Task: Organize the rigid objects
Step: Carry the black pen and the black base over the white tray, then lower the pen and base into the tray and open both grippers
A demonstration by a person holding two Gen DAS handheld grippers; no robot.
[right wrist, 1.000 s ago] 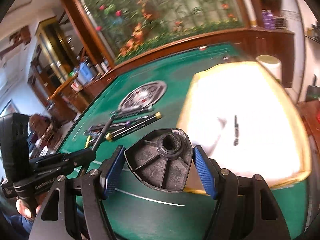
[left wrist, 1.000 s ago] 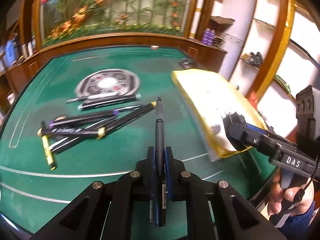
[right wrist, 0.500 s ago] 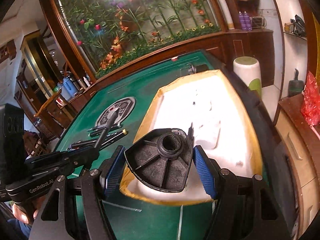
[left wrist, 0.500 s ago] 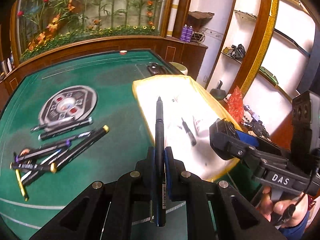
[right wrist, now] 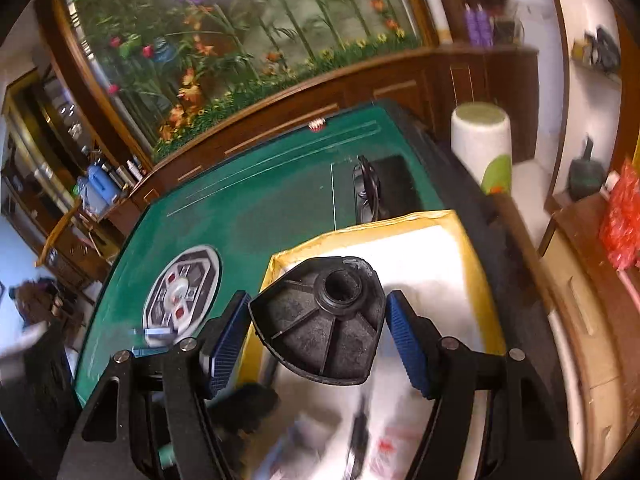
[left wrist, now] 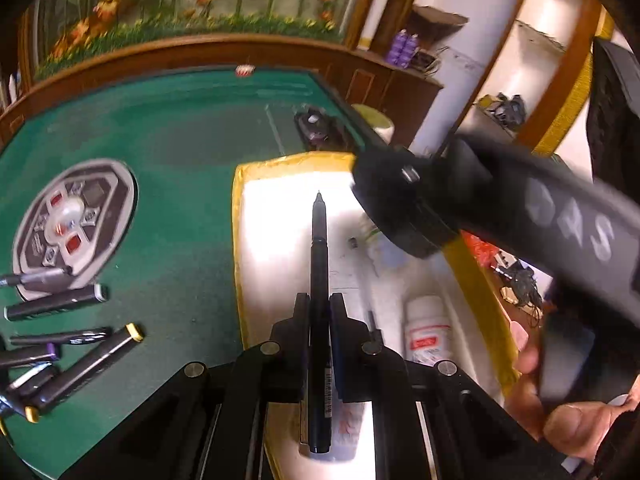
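Both grippers are loaded: my left gripper (left wrist: 319, 316) pinches a black pen (left wrist: 319, 280), my right gripper (right wrist: 316, 328) clamps a black ribbed plastic base (right wrist: 320, 332). Each hangs over the yellow-rimmed white tray (left wrist: 237, 240).

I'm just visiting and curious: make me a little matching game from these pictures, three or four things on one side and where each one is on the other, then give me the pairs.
Things:
1. black pen
2. black plastic base
3. white bottle
4. marker pens

Places:
A. lying in the yellow-rimmed box
B. clamped in the left tongs
C. piled on the green table
D. between the blue pads of the right tongs

Pairs: 1-B, 2-D, 3-A, 4-C
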